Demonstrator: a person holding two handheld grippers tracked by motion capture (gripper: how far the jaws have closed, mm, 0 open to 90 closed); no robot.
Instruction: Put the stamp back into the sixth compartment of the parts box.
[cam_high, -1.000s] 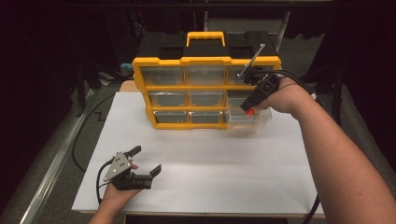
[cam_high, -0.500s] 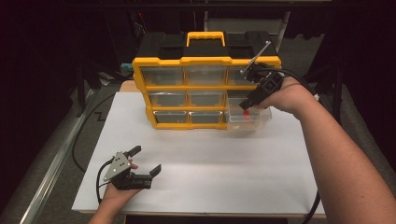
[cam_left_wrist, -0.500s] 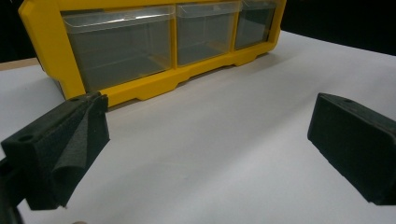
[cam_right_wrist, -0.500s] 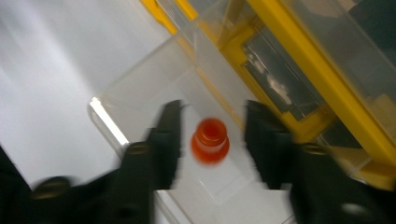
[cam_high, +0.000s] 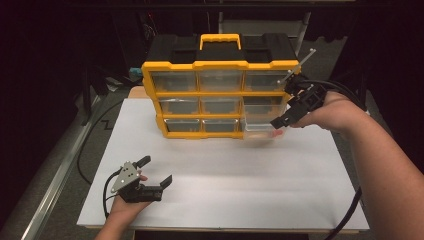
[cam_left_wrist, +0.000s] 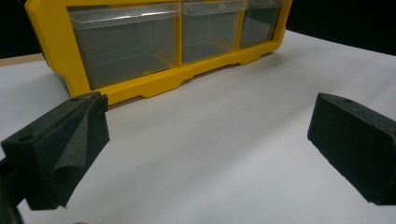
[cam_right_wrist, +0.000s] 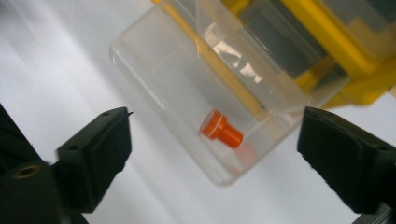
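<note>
A yellow organizer (cam_high: 220, 92) with clear drawers stands at the back of the white table. Its bottom right drawer (cam_high: 259, 132) is pulled out. A small orange plug (cam_right_wrist: 221, 130) lies on that drawer's floor (cam_right_wrist: 177, 93), and shows as a reddish spot (cam_high: 278, 134) in the high view. My right gripper (cam_high: 287, 115) hovers just over the drawer's right end, open, and its jaws (cam_right_wrist: 215, 140) straddle the plug from above without touching it. At the table's front left, my left gripper (cam_high: 156, 171) rests open and holds nothing. In its own view its jaws (cam_left_wrist: 205, 126) face the organizer's bottom row (cam_left_wrist: 154, 37).
The white tabletop (cam_high: 240, 185) spreads wide between the organizer and the front edge. A black cable (cam_high: 90, 140) runs off the left side, and another (cam_high: 350, 210) hangs at the right front. The surroundings are dark.
My right gripper has drifted slightly right and back from the drawer's front. The left gripper has stayed put.
</note>
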